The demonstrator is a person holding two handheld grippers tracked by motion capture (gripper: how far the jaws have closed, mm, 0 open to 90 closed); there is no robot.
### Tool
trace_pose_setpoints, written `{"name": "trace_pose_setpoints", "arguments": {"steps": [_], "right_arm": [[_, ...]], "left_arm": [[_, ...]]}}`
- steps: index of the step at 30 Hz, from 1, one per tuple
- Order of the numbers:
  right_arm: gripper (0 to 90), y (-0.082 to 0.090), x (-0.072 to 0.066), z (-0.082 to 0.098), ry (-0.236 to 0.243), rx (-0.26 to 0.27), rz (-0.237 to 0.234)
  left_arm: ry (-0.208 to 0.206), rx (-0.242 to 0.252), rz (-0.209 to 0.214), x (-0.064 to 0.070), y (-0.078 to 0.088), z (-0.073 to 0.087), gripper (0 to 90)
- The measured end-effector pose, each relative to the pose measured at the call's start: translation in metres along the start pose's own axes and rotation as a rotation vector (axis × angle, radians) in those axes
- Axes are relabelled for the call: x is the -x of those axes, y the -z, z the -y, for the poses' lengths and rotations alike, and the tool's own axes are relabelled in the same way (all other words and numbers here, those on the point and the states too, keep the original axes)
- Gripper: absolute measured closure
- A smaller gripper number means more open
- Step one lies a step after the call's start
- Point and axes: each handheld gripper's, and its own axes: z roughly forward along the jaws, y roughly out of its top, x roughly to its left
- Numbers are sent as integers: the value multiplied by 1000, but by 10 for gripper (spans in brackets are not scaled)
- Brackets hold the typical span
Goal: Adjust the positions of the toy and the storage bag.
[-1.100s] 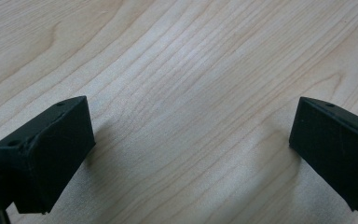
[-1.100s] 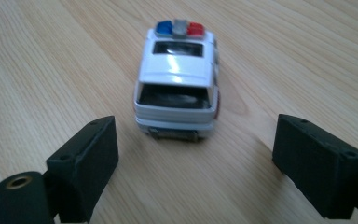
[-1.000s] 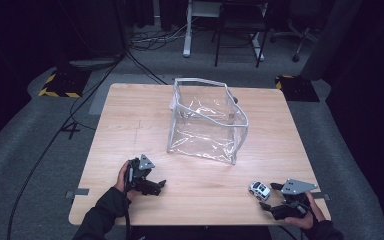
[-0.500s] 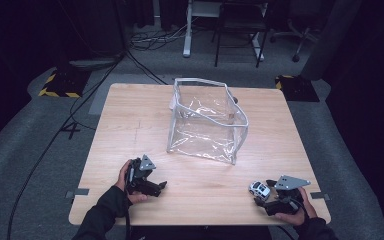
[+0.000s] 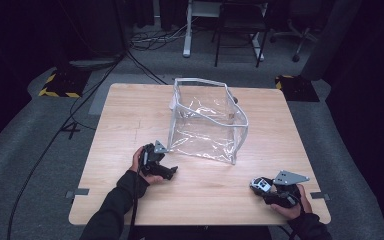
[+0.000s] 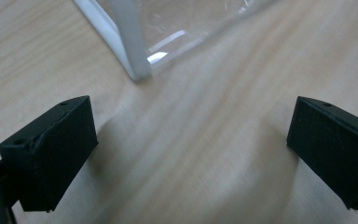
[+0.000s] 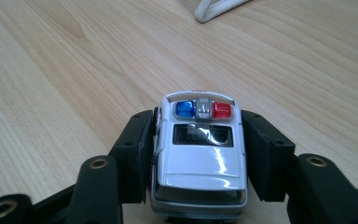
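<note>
At the table's near right corner, the right gripper (image 5: 269, 189) has just closed, its jaws pinching a toy police car (image 7: 199, 154) by its sides. Further in, the left gripper (image 6: 191, 154) hangs spread beside the clear bag (image 5: 207, 120).

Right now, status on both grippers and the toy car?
Right gripper jaws just closed, clamped on toy police car. Left gripper jaws open, nothing between them, near clear bag corner. Bare table between car and bag.

Black jaws, grey plates, dark sleeves (image 5: 111, 210).
</note>
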Motion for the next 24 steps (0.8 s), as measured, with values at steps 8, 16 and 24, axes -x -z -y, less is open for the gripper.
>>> {"name": "trace_pose_setpoints", "arguments": {"steps": [8,16,24], "right_arm": [[482,-3,13,-2,-38,8,59],[482,-10,30,-8,-62,3,78],[484,-21,49,-17,-105,6,125]], "left_arm": [[32,74,-27,-8,-14,-21,351],[16,100,-35,-2,-13,-20,559],[12,130,-32,4,-12,-20,777]]}}
